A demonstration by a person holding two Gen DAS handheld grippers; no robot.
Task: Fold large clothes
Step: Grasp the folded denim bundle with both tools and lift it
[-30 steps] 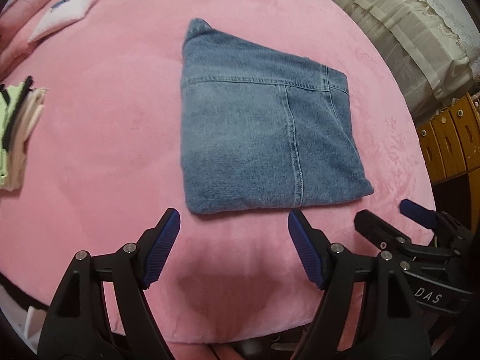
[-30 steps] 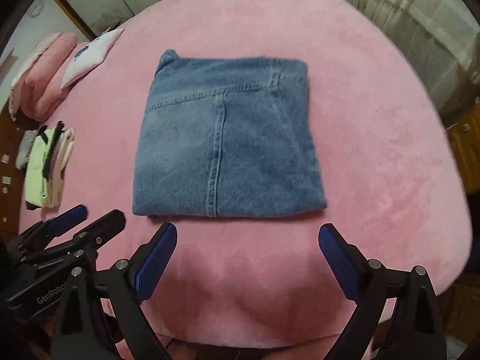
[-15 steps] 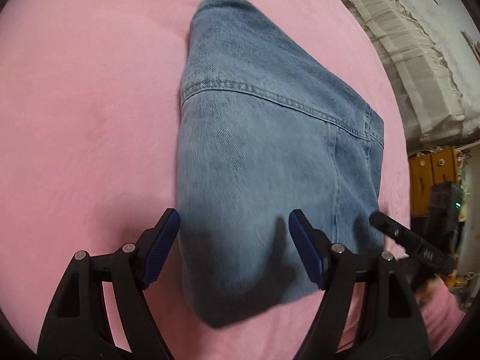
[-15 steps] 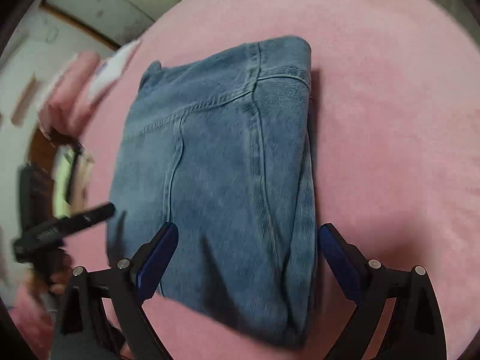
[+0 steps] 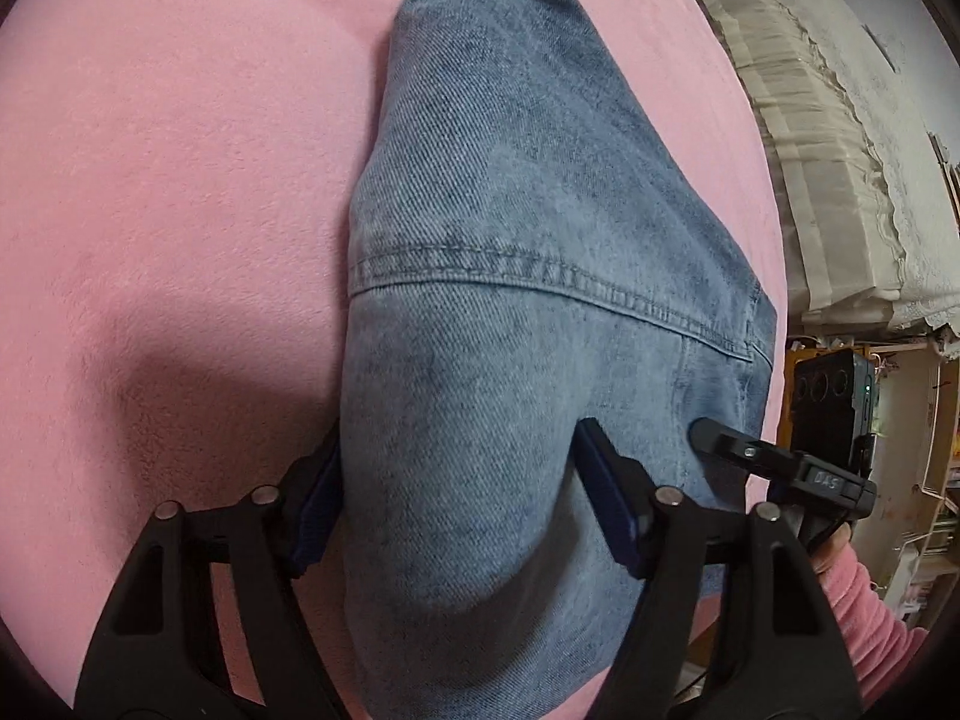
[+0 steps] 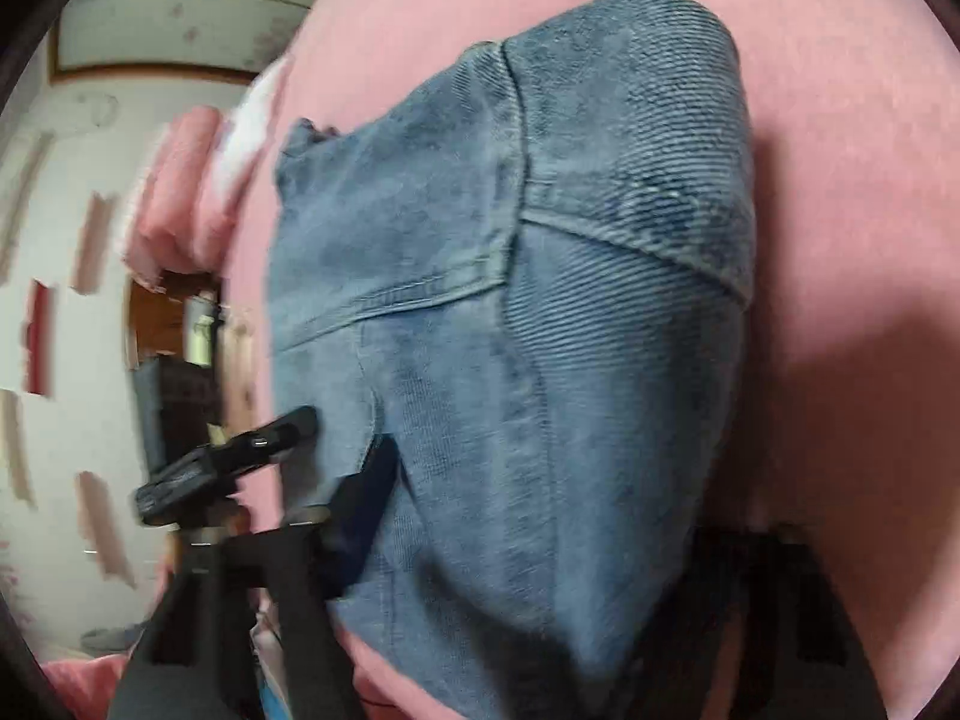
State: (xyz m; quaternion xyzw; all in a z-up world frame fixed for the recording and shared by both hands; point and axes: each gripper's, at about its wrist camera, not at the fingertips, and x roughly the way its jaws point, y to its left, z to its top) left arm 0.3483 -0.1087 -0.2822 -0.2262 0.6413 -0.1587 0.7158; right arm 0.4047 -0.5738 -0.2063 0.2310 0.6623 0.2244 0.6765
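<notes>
Both tongs have dropped from hovering onto the near edge of the folded jeans (image 5: 510,312) on the pink bed (image 5: 180,150). My left tongs (image 5: 456,504) and right tongs (image 6: 540,516) have just been closing, straddling denim; grip unconfirmed. Next: clamp, then lift the bundle level.

Folded blue jeans (image 5: 516,324), lying flat on a soft pink blanket (image 5: 180,180). Faded denim, light in the middle and darker at the edges. Folded into a thick, squarish bundle with many layers. A stitched seam running across the top layer, and another seam going down from it. One corner poking out at the far end. Near edge bunched up and rounded. Seen again from the right side (image 6: 540,330), a bit blurry there.
</notes>
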